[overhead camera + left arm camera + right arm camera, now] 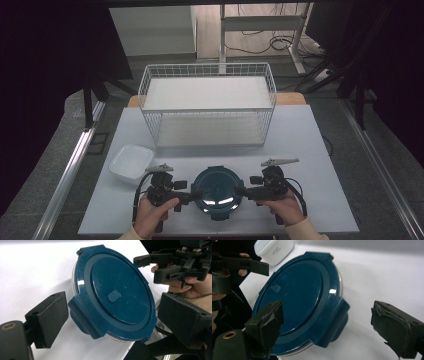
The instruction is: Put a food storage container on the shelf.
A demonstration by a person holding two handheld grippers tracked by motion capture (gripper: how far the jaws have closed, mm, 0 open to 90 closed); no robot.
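A person's two hands, at the near edge of the white tabletop [300,150], aim a gripper from each side at a round container with a dark blue lid [217,187]. The left gripper [196,193] has its fingers [47,317] spread apart and grasping nothing; in the left gripper view the lid's nearest latch tab [83,320] lies in the gap between them, closer to the left-hand finger, with no contact that can be confirmed. The right gripper [240,191] is likewise released, its fingers [265,325] wide apart, and in the right gripper view the opposite latch tab [334,320] sits between them, nearer the left-hand one.

The container lies directly between the two grippers, its two side tabs facing one toward each hand, so both grippers look about equally near. Being round, it has no long axis; the line that matters runs tab to tab, roughly along the fingers' line of approach. The likely next move, judged from this stance, is closing on or prying at those tabs.

Farther out, a small white tub [131,162] sits to the left, well apart, and a white wire basket [207,107] stands beyond at the tabletop's far side.
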